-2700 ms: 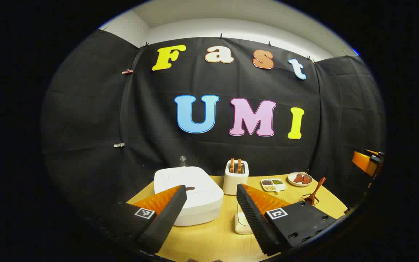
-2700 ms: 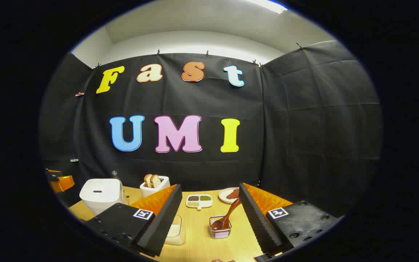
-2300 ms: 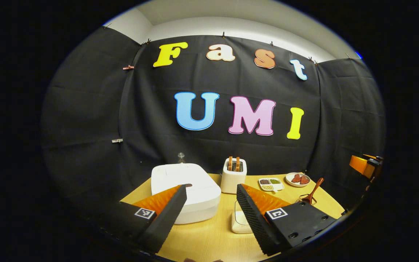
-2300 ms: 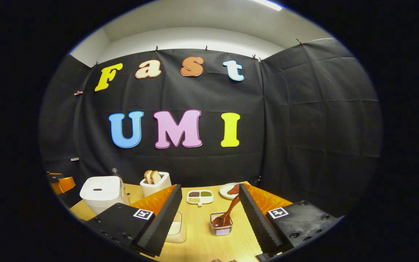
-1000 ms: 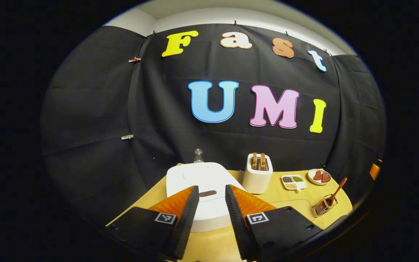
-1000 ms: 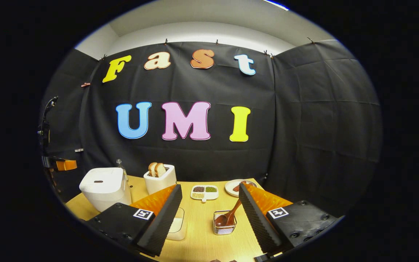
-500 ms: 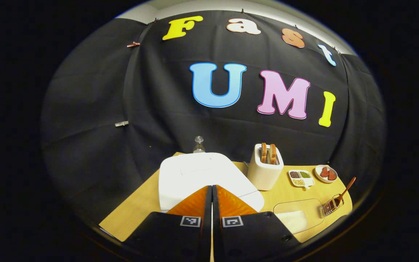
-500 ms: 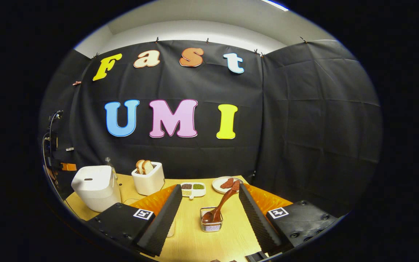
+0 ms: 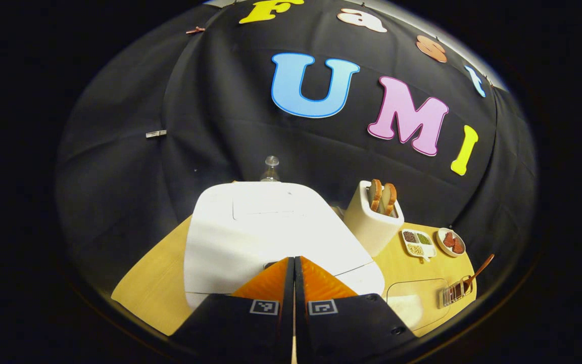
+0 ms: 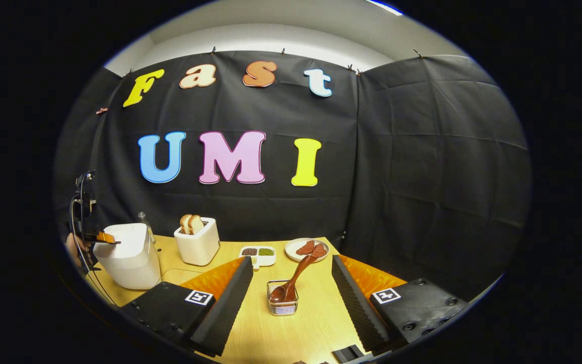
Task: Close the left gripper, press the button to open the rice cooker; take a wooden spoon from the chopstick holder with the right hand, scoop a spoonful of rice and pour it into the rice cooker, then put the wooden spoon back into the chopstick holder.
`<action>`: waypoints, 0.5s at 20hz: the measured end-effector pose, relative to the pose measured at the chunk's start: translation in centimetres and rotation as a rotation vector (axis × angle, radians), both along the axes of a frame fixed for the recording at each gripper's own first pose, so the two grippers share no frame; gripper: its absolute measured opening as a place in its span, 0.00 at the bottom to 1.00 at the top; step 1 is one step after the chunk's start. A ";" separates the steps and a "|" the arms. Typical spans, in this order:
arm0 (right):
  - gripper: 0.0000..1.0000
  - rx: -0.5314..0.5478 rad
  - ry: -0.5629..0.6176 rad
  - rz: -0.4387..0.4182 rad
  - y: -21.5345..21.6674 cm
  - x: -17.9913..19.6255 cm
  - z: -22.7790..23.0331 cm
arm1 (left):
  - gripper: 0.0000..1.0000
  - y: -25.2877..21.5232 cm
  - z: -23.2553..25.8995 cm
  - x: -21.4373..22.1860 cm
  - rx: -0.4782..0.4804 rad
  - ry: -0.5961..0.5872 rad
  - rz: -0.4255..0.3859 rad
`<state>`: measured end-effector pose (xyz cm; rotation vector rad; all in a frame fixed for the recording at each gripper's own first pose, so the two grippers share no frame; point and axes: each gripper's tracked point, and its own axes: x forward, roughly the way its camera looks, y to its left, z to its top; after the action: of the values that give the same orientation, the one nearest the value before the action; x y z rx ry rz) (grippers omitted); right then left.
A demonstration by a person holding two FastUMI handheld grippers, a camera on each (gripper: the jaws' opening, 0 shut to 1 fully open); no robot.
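Closed left gripper (image 9: 293, 260) tips meet the rice cooker (image 9: 250, 232) lid's front edge.

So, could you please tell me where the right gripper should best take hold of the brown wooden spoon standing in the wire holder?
Grip the brown wooden spoon on its bare upper handle, coming from above and the near side. Its bowl sits down inside the small wire holder, and the handle leans up and away toward the plate, free of the rim. The right gripper is open, roughly in line with it.
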<state>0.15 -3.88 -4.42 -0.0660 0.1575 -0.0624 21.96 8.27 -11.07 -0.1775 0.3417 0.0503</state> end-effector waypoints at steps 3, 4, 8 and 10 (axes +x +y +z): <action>0.98 0.011 0.002 -0.009 -0.3 -0.1 0.1 | 0.07 -0.1 -0.1 1.3 0.061 0.002 -0.015; 0.98 0.012 0.002 -0.012 -0.4 0.0 0.1 | 0.07 -0.2 -0.1 1.4 0.077 0.008 -0.020; 0.98 0.020 0.005 -0.018 -0.6 0.1 -0.2 | 0.08 -0.3 -0.8 1.4 0.105 0.046 -0.018; 0.98 0.033 0.009 -0.019 -0.6 0.2 -0.4 | 0.08 -0.3 -1.1 1.5 0.106 0.057 -0.008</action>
<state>0.30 -4.43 -4.83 -0.0315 0.1684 -0.0785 23.46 7.97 -12.18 -0.0699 0.3955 0.0659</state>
